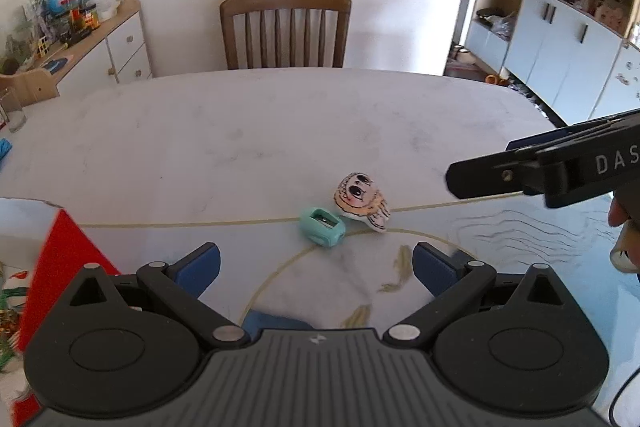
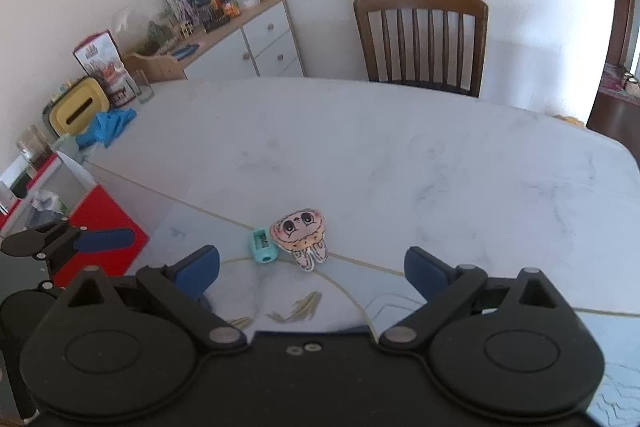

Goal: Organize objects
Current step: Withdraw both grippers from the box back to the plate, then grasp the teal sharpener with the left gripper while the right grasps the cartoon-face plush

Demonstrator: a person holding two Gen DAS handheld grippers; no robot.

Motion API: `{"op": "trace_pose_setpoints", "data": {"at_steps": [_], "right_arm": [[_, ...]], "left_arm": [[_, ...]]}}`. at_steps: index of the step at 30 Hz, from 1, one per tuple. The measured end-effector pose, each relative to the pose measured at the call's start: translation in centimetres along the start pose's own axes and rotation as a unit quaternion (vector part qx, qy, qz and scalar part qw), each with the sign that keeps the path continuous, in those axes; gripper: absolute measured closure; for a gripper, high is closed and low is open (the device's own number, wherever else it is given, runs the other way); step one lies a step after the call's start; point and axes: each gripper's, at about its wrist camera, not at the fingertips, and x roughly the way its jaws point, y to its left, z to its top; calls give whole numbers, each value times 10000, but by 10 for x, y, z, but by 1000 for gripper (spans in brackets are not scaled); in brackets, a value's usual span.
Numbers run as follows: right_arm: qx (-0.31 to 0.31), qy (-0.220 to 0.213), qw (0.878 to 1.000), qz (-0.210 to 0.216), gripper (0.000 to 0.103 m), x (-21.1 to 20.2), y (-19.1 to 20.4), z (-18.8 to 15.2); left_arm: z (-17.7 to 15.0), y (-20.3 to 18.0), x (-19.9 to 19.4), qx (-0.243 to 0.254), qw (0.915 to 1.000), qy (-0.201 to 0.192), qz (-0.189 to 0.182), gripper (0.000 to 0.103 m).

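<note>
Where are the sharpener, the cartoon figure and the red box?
sharpener [image 2: 263, 246]: right wrist view, top face by the blade slot.
cartoon figure [image 2: 298, 228]: right wrist view, on its face.
red box [image 2: 100, 227]: right wrist view, red side wall.

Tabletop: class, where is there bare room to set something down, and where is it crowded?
The table is bare from the sharpener and cartoon figure back to the chair, and out to the right edge. The left end is crowded: red box, blue cloth, yellow container, glass.
</note>
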Motion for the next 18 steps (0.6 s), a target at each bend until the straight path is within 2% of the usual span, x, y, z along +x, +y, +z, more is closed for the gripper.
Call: {"op": "trace_pose_setpoints", "data": {"at_steps": [6,11,18], "right_arm": [[63,226,9997,4,5,35,-1,10],[62,436,9990,44,6,62,2,16],[245,727,9970,120,12,93,5,19]], "left_arm": [[0,-2,30,69,9996,11,260,0],[1,3,52,-98,9996,58,267,0],[1,0,73,-31,9996,104,280,1]]}}
